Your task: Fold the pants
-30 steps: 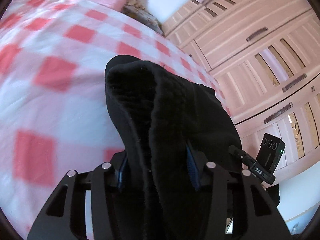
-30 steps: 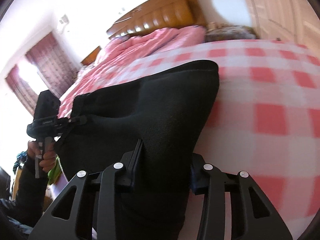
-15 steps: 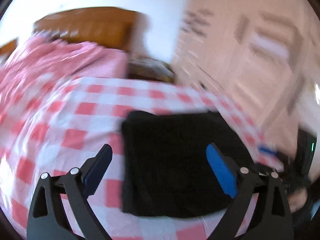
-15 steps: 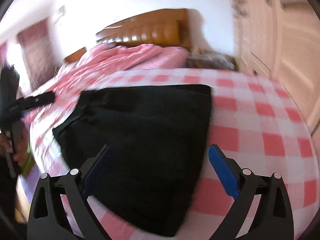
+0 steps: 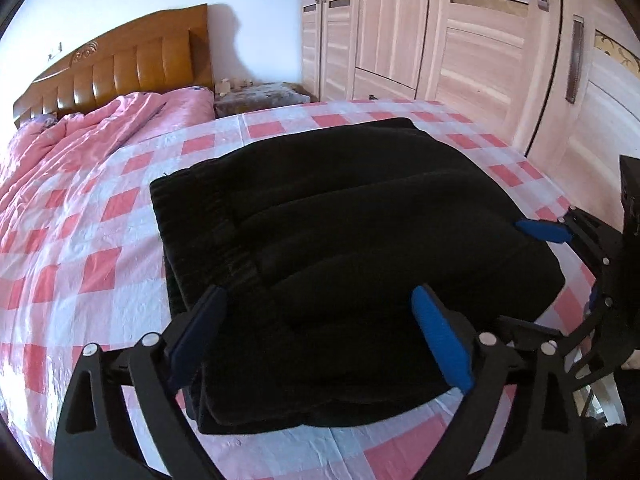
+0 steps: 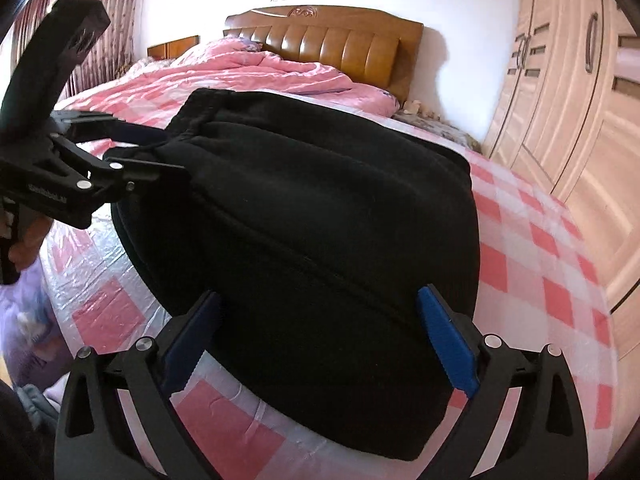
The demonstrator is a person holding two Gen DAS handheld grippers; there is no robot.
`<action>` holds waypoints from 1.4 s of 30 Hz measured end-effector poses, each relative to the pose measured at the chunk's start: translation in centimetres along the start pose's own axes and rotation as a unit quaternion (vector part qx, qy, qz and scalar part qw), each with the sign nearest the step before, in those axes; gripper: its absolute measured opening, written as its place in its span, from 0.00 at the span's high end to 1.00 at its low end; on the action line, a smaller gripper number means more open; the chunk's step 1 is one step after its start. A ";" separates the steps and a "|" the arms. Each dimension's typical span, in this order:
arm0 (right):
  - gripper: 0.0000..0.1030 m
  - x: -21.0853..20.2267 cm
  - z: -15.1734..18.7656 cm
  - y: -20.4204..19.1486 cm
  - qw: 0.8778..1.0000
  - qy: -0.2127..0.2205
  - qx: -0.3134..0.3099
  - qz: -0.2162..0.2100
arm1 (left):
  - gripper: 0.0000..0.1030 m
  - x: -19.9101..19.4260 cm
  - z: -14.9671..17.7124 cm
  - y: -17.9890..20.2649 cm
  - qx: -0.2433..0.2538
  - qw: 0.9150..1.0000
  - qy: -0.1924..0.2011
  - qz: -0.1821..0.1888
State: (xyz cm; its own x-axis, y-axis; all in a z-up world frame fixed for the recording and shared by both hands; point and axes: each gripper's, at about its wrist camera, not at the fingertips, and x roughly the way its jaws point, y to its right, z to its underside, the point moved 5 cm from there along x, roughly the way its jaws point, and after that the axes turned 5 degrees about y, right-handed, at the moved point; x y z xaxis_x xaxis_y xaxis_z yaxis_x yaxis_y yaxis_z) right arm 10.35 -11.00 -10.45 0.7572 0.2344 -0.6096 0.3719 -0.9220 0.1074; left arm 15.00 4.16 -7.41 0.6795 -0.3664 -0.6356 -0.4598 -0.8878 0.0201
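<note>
Bed point(image 5: 100, 240): pink-and-white check sheet; carries everything.
Wardrobe point(image 5: 460, 48): pale wood doors along the bed's right side.
Headboard point(image 6: 332, 44): brown wood, at the far end.
Quilt point(image 5: 80, 140): pink, rumpled, below the headboard.
Pants point(image 5: 340, 248): black, folded into a thick stack, flat on the sheet.
Left tool point(image 5: 320, 344): jaws spread wide, grasping nothing; the stack's near edge sits between the blue pads.
Right tool point(image 6: 320, 348): jaws released, wide; it straddles the near edge of the stack from the other corner.
</note>
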 end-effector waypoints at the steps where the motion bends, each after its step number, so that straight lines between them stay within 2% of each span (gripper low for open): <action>1: 0.10 -0.2 0.0 -0.1 1.000 -0.007 -0.003 -0.001 | 0.01 0.0 -0.1 -0.1 -0.003 1.000 -0.003 -0.006; 4: 0.10 -1.0 -0.8 0.0 1.000 -0.020 0.002 -0.003 | 0.01 -0.3 0.0 -0.1 -0.011 1.000 -0.001 -0.006; 7: 0.10 -1.9 -2.7 1.4 0.999 0.005 0.023 -0.027 | 0.01 -0.4 -0.1 -0.1 -0.010 1.000 -0.002 -0.013; 10: 0.09 -1.0 -5.8 4.4 0.999 0.021 0.049 0.003 | 0.01 -0.5 0.0 -0.1 -0.009 1.000 0.000 -0.016; 13: 0.09 2.8 -8.6 5.2 0.999 -0.001 0.049 -0.005 | 0.01 -0.5 0.0 0.0 -0.010 1.000 0.000 -0.017; 17: 0.09 9.6 -8.2 4.2 0.996 -0.094 -0.007 0.008 | 0.01 -0.5 0.0 -0.1 -0.010 1.000 -0.001 -0.019; 19: 0.09 9.8 -9.0 4.7 0.996 -0.086 0.001 0.013 | 0.01 -0.5 0.1 -0.1 -0.009 1.000 -0.003 -0.017; 21: 0.09 8.5 -10.5 5.4 0.997 -0.063 0.015 0.038 | 0.01 -0.6 0.1 -0.2 -0.008 1.000 -0.004 -0.013; 23: 0.09 7.3 -12.0 4.6 0.999 -0.035 0.029 0.008 | 0.01 -0.7 0.2 -0.2 -0.009 1.000 -0.003 -0.011; 25: 0.09 7.7 -13.4 2.5 0.999 -0.031 0.005 -0.024 | 0.01 -0.8 0.3 -0.2 -0.010 1.000 0.001 -0.013; 27: 0.07 9.9 -14.4 -0.6 0.996 -0.052 -0.049 -0.047 | 0.01 -1.0 0.5 -0.2 -0.013 1.000 0.004 -0.016; 29: 0.07 12.9 -14.7 -3.1 0.990 -0.090 -0.069 -0.083 | 0.01 -1.1 0.7 -0.3 -0.014 1.000 0.003 -0.019; 31: 0.07 15.4 -14.9 -3.4 0.988 -0.112 -0.078 -0.069 | 0.01 -1.2 0.8 -0.5 -0.018 1.000 -0.002 -0.018; 33: 0.07 16.1 -15.5 -3.1 0.989 -0.114 -0.063 -0.075 | 0.01 -1.1 1.0 -0.8 -0.025 1.000 -0.005 -0.014; 36: 0.07 14.8 -15.8 -2.2 0.992 -0.096 -0.025 -0.074 | 0.01 -1.2 1.1 -0.8 -0.025 1.000 -0.004 -0.012; 38: 0.06 12.0 -16.2 -1.2 0.994 -0.059 0.021 -0.091 | 0.01 -1.4 1.1 -0.7 -0.022 1.000 -0.006 -0.016; 42: 0.04 4.8 -14.7 0.0 0.997 -0.006 0.038 -0.066 | 0.02 -3.5 0.4 -0.3 -0.020 0.997 0.011 -0.072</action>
State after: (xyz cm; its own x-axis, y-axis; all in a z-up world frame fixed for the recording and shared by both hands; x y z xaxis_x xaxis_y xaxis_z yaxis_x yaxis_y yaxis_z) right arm 21.85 -5.39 -1.85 0.6974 0.3523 -0.6241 0.4259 -0.9041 -0.0345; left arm 12.56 5.83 -5.46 0.7495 -0.2408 -0.6166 -0.3342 -0.9417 -0.0385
